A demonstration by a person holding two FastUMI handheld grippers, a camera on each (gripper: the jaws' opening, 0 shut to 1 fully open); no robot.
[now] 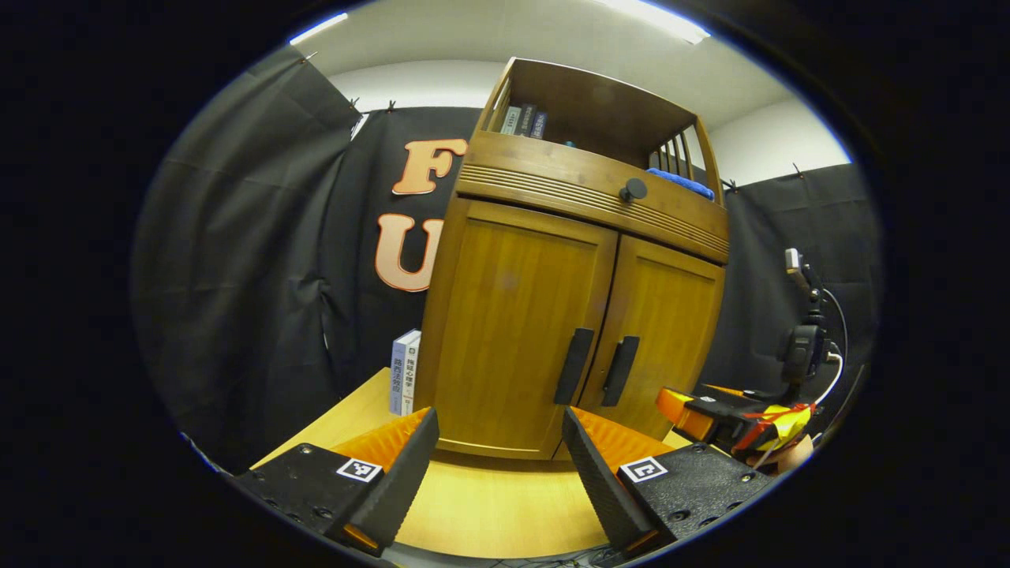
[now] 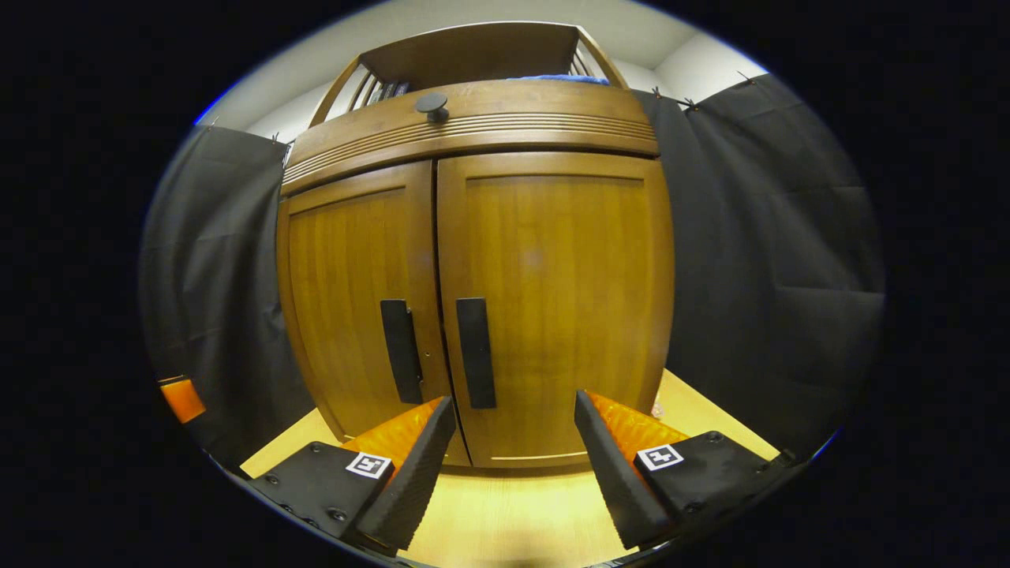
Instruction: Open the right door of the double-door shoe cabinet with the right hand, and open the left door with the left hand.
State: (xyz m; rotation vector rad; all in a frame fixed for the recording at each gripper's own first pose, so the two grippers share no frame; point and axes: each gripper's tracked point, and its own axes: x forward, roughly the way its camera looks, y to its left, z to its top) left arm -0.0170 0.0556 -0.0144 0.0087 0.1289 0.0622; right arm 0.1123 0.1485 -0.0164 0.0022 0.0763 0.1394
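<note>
Both doors closed. Our right gripper [image 2: 513, 410] and left gripper [image 1: 499, 426] hang released. Rigid hinged wood; we'd grab the right handle [image 2: 476, 353], then the left handle [image 1: 574, 366].

Two books [image 1: 405, 372] upright on the wooden table [image 1: 489, 505], blue cloth [image 1: 680, 183] folded on the top shelf

Cloth-walled [image 1: 237, 237] recording booth, cabinet [image 2: 473, 300] on table [image 1: 489, 505]

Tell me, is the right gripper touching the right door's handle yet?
Apart. In the right gripper view, the right gripper sits open, its fingers low over the tabletop, and the right door handle stands clear beyond them with door showing between.
</note>
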